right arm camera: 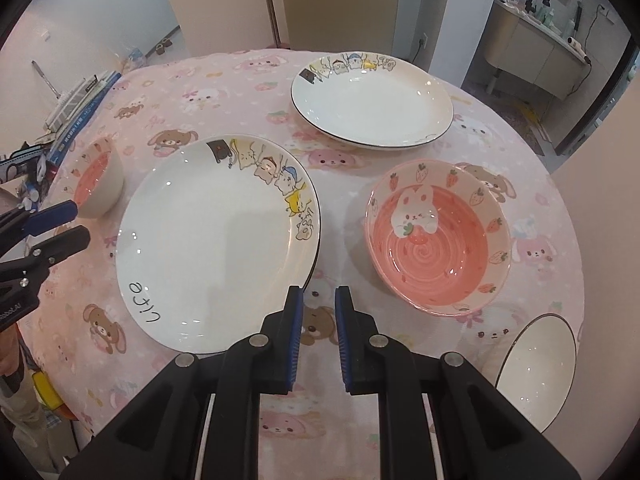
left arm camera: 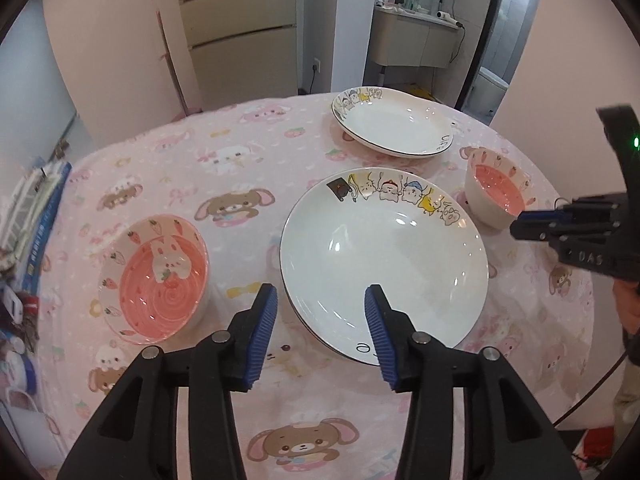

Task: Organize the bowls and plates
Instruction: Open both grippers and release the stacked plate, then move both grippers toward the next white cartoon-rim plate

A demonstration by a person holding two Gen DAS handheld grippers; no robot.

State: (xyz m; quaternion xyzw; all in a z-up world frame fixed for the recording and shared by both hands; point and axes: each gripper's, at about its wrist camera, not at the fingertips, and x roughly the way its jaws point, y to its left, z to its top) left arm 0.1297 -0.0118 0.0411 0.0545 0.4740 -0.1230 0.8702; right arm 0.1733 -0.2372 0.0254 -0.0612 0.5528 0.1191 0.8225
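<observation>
A white cartoon plate [left arm camera: 384,260] lies mid-table; it also shows in the right wrist view [right arm camera: 216,240]. A second cartoon plate [left arm camera: 394,122] lies farther back [right arm camera: 372,100]. A pink bunny bowl [left arm camera: 156,278] sits left of my left gripper [left arm camera: 322,296], which is open and empty, its right finger over the near plate's rim. Another pink bunny bowl [right arm camera: 436,236] sits right of my right gripper [right arm camera: 319,294], which is empty with a narrow gap between its fingers. In the left wrist view the right gripper [left arm camera: 520,224] is beside that bowl [left arm camera: 496,188].
A round table with a pink cartoon cloth [left arm camera: 248,168] holds everything. A third white plate [right arm camera: 536,372] lies at its near right edge. Books and clutter [left arm camera: 36,216] lie off the left edge. A cabinet and sink stand behind.
</observation>
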